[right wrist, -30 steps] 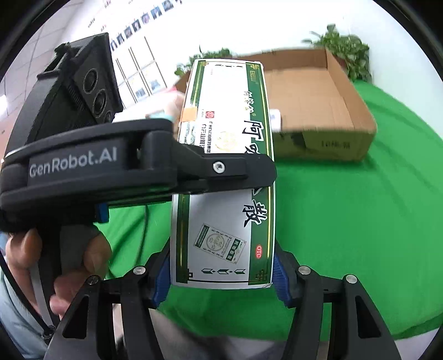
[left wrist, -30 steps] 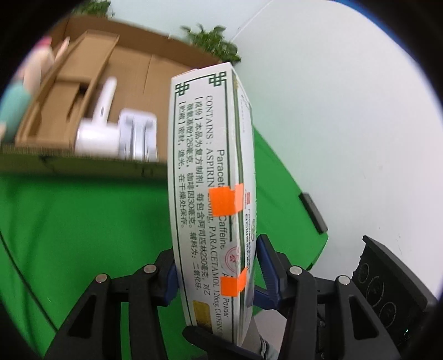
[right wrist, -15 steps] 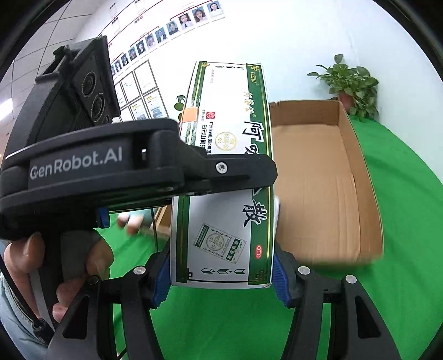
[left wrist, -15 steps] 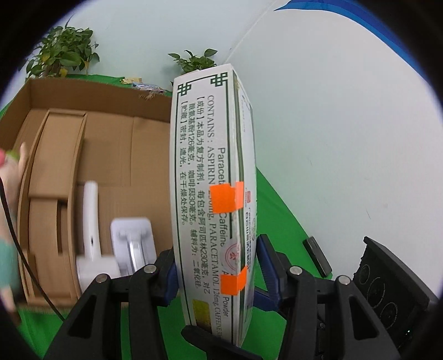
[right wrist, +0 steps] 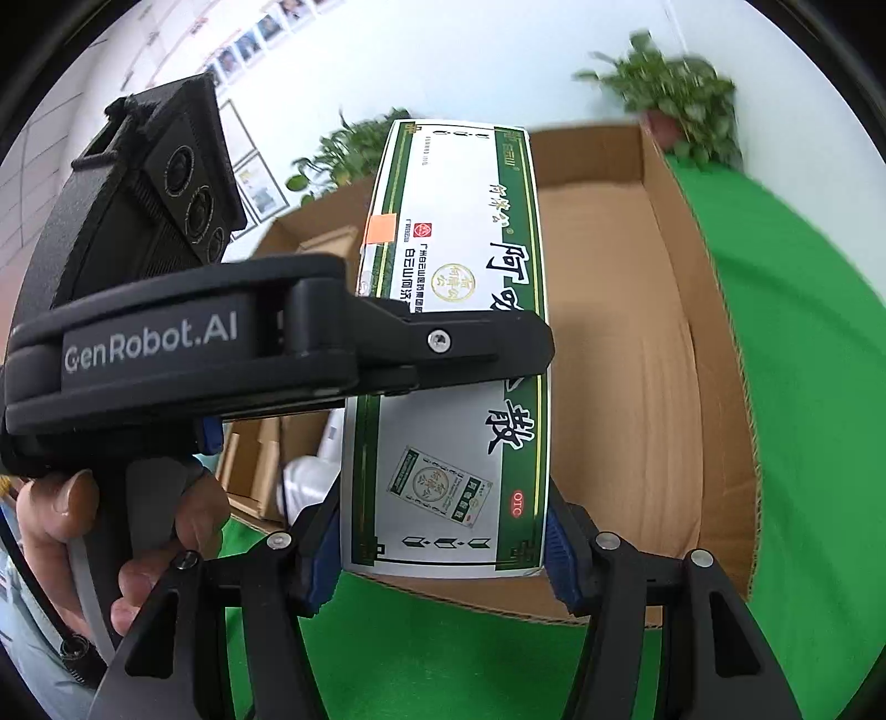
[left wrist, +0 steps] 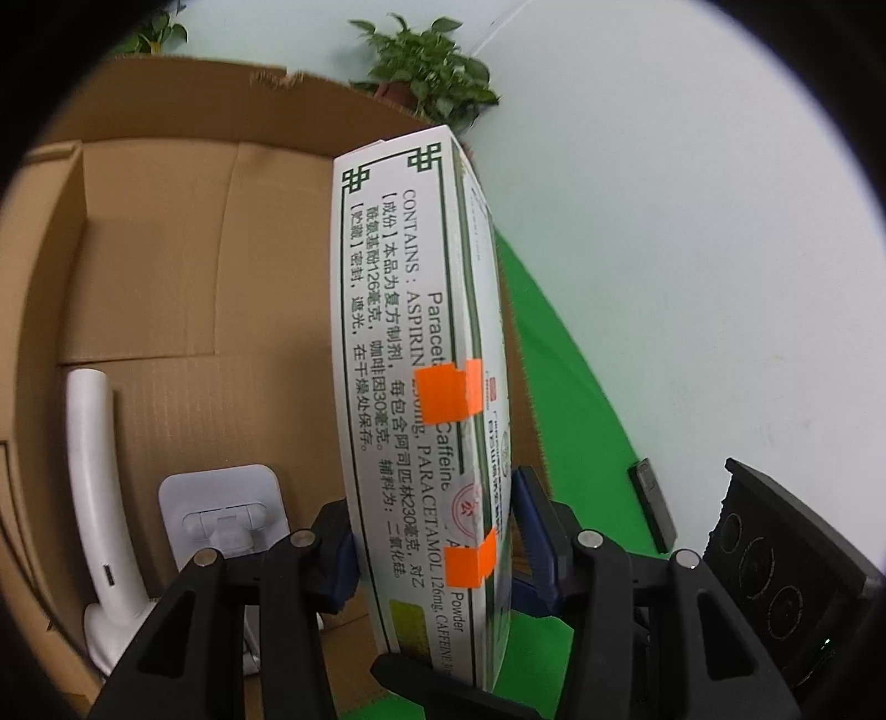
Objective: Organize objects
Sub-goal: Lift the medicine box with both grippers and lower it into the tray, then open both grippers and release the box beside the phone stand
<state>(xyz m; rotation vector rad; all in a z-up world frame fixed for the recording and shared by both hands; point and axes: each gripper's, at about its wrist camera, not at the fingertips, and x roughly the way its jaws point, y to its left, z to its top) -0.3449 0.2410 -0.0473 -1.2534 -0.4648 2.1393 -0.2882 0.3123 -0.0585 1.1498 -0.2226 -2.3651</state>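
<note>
both grippers clamp medicine box (right wrist: pixel 454 343)

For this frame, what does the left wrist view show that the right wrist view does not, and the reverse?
Only the left wrist view shows the white curved-handle plastic device and the white square hook plate lying in the box, plus a small black bar on the green cloth. Only the right wrist view shows the left hand-held gripper from outside, with the person's hand on its handle, and framed photos on the wall. Both show the green-and-white medicine carton clamped by both grippers, the right hand-held gripper at its near end, over the brown cardboard box, with potted plants behind.
</note>
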